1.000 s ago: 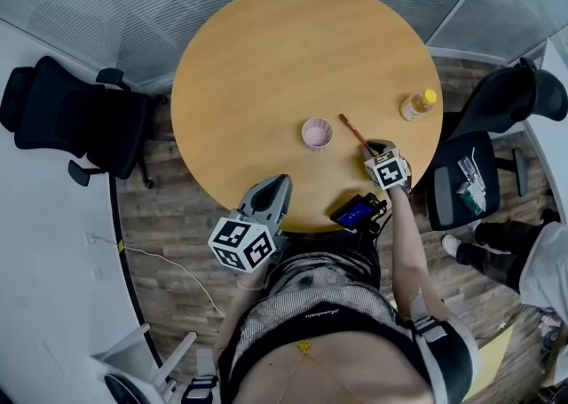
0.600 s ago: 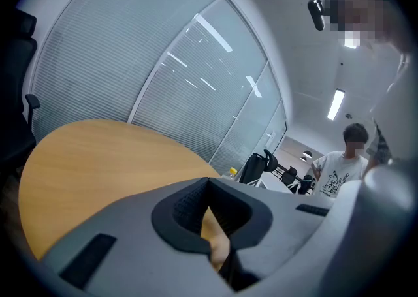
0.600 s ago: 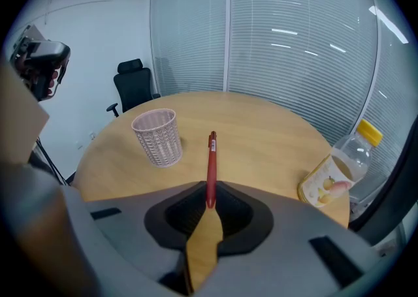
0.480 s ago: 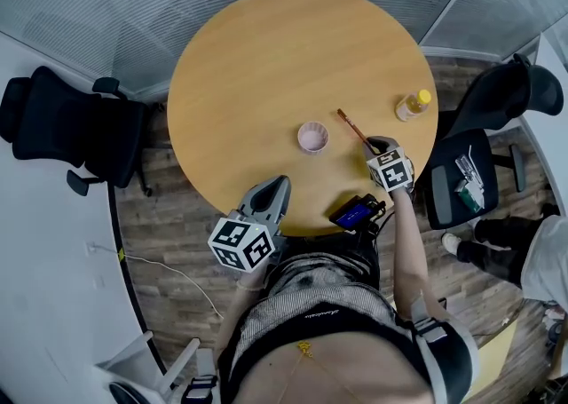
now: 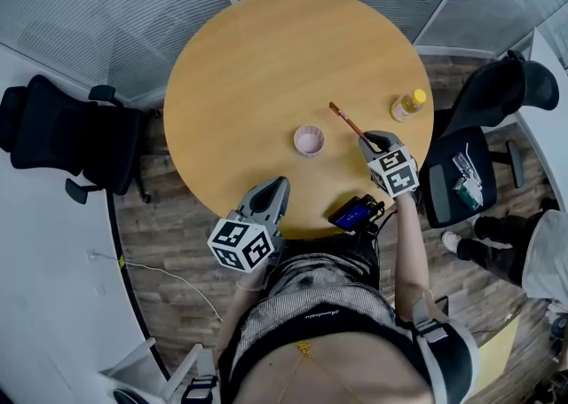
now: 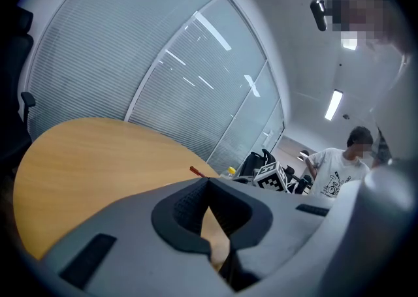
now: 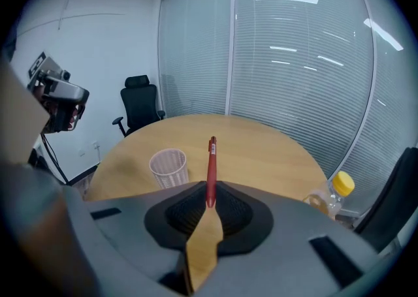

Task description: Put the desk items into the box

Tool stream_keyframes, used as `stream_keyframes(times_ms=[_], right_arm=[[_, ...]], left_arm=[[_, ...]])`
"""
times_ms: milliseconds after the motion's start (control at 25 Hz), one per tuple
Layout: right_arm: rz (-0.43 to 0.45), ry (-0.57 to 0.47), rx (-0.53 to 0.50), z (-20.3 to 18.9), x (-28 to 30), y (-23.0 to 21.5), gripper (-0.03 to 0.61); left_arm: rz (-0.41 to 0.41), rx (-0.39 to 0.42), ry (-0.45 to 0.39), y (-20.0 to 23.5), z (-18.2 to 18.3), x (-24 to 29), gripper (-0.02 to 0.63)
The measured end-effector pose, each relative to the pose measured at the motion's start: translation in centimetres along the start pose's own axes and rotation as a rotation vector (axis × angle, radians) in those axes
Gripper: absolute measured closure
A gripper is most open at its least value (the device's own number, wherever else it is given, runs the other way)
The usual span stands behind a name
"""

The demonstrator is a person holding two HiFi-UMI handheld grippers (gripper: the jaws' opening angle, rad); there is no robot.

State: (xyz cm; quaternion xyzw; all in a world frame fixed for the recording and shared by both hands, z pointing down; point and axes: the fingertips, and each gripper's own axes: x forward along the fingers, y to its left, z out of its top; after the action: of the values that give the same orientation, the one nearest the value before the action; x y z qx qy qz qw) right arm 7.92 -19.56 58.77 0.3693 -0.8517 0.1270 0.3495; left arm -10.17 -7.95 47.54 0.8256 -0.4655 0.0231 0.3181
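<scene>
My right gripper [image 5: 373,138] is shut on a red pen [image 5: 346,121], which sticks out past the jaws toward the table's middle. In the right gripper view the pen [image 7: 211,170] stands straight out of the right gripper [image 7: 209,203]. A small pink mesh cup [image 5: 309,139] stands upright on the round wooden table [image 5: 266,65], left of the pen; in the right gripper view the cup [image 7: 168,166] sits left of the pen tip. My left gripper [image 5: 275,186] hangs over the table's near edge, jaws shut on nothing, and the left gripper [image 6: 208,185] points across the table.
A clear bottle with a yellow cap [image 5: 406,106] stands near the table's right edge. A dark phone with a blue screen [image 5: 355,212] lies at the near edge. Black office chairs [image 5: 80,140] flank the table, and a person [image 6: 336,171] stands beyond it on the right.
The right gripper has carried the red pen a little farther from me, away from the cup's level. The left gripper has stayed put.
</scene>
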Motion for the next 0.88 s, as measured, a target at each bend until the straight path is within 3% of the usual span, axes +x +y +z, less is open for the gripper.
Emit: stream_keyframes(times_ms=[880], right_arm=[[0.009,-0.172,-0.012,7.7,-6.1,3.2,0.522]], left_arm=[[-0.034,-0.028,-0.012,0.3,0.4,0.7,0.612]])
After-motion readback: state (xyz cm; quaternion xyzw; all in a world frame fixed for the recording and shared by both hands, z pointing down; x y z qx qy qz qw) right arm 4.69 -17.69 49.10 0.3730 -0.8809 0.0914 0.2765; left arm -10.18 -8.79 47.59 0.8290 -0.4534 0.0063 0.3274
